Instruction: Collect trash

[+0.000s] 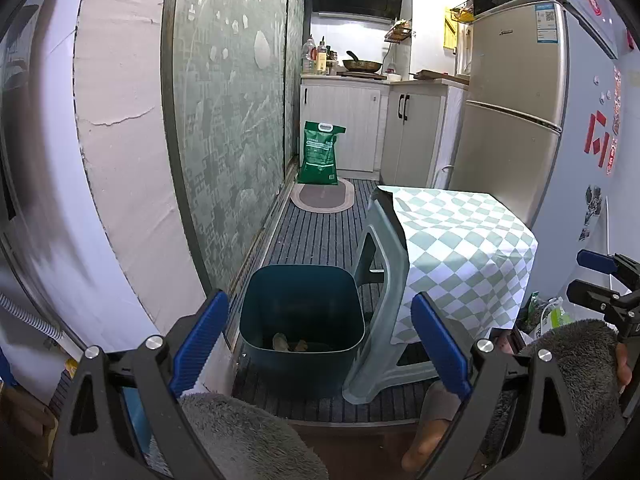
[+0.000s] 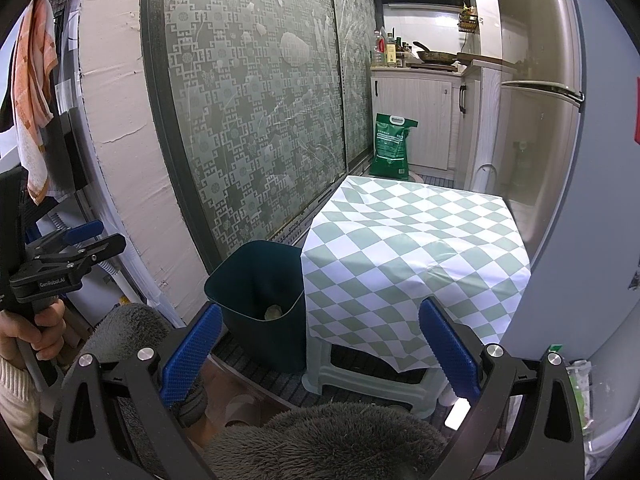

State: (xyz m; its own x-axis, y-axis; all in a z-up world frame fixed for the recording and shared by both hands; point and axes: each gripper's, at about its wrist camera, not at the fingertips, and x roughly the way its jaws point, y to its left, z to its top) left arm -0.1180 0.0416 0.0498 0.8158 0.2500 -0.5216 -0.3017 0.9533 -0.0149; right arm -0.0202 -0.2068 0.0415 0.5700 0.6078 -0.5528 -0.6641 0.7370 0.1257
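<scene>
A: From the left wrist, the left tool [image 1: 320, 344] has its ribbed blue pads spread wide, nothing between them. Dead ahead, just past the tips, sits the dark teal bin [image 1: 302, 312], smooth plastic, squarish with rounded corners. Its floor shows a few pieces of crumpled trash [image 1: 290, 345].

B: The right wrist sees less of that: only one pale scrap [image 2: 273, 313] at the bottom, the bin [image 2: 256, 280] lying ahead-left of the right tool [image 2: 320, 350], whose pads are likewise parted and empty.

A: To the bin's right my view shows the grey plastic stool [image 1: 372, 280] side-on, legs bare.

B: Mine looks down on its top, draped in a green-and-white checked cloth [image 2: 412, 252], straight ahead. Fuzzy grey slippers [image 2: 324, 440] crowd below the tool.

A: Frosted patterned glass door [image 1: 232, 120] left, a green sack [image 1: 320, 154] far ahead, beige fridge [image 1: 516, 100] right.
</scene>
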